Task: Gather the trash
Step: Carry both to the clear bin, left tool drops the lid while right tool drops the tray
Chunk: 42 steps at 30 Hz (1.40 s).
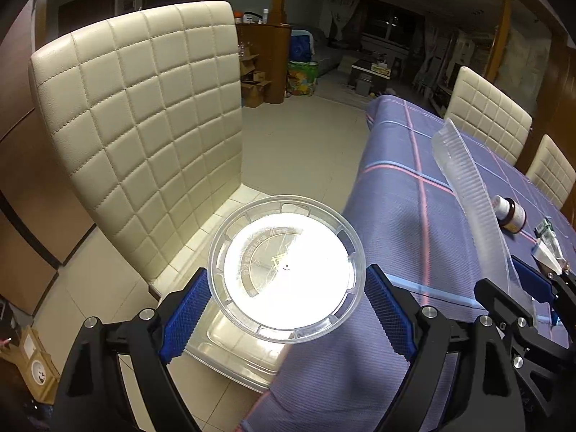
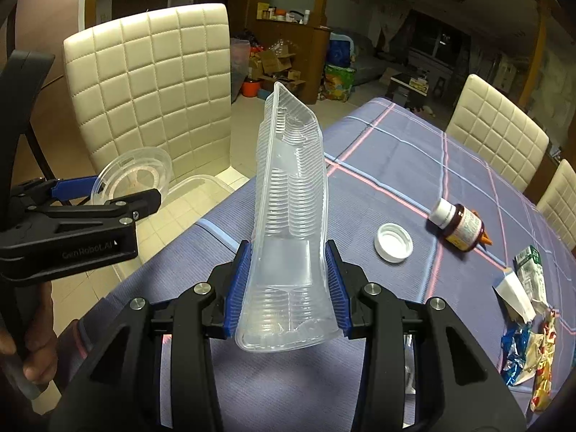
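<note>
My left gripper [image 1: 288,306] is shut on a round clear plastic lid [image 1: 286,268] and holds it above a clear plastic bin [image 1: 230,356] that stands on the cream chair seat beside the table. The lid also shows in the right wrist view [image 2: 131,176]. My right gripper [image 2: 288,284] is shut on a squashed clear ribbed plastic container [image 2: 288,216], held upright over the table edge. The container also shows at the right of the left wrist view [image 1: 468,187].
A blue checked tablecloth [image 2: 414,165] covers the table. On it lie a white cap [image 2: 393,242], a brown pill bottle [image 2: 459,226], a small carton [image 2: 527,277] and crumpled wrappers [image 2: 532,352]. Cream quilted chairs [image 1: 144,126] stand around the table.
</note>
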Motion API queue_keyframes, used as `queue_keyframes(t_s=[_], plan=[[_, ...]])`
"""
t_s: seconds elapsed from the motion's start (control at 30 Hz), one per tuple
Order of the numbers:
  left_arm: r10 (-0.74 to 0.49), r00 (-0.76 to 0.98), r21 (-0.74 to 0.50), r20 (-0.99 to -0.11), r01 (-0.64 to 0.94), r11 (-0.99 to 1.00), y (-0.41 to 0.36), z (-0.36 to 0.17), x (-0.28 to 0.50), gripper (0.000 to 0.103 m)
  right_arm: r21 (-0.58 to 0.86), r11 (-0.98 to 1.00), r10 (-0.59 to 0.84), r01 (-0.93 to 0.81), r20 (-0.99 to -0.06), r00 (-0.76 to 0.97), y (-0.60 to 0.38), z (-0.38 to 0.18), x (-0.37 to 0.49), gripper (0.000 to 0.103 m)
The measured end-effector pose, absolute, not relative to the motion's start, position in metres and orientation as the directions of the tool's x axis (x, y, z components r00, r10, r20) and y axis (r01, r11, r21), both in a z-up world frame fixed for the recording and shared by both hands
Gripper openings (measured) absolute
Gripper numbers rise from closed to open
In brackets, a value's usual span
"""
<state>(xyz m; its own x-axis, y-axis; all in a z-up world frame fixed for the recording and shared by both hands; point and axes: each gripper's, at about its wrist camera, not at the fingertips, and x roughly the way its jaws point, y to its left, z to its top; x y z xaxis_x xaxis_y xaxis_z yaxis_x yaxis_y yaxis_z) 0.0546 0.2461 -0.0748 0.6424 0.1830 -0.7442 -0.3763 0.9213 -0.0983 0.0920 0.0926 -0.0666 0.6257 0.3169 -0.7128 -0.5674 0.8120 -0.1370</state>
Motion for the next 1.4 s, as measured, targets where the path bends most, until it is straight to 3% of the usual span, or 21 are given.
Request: queue_keyframes(t_s=[0.37,1.13,1.33,1.4], plan=[[0.112,0.656,-0.194,-0.746,-0.375,0.906,0.268,-0.085,0.053,0.086,-0.152,0.809,0.3,-0.568,-0.724,0.621,0.107,-0.073,0.098,0.043],[0.212,0.65,-0.157,-0.73,-0.461,0.873,0.3,-0.091,0.023,0.086,-0.174,0.746,0.338,-0.643,-0.733,0.591,0.15,-0.077,0.087,0.047],[0.224,0.641,-0.157,-0.735,-0.482,0.862,0.308,-0.094,0.013,0.086,-0.181,0.723,0.361,-0.667,-0.724,0.588,0.163,-0.074,0.081,0.053],[0.231,0.638,-0.153,-0.734,-0.488,0.859,0.309,-0.095,0.01,0.086,-0.187,0.72,0.364,-0.668,-0.718,0.594,0.166,-0.073,0.078,0.072]])
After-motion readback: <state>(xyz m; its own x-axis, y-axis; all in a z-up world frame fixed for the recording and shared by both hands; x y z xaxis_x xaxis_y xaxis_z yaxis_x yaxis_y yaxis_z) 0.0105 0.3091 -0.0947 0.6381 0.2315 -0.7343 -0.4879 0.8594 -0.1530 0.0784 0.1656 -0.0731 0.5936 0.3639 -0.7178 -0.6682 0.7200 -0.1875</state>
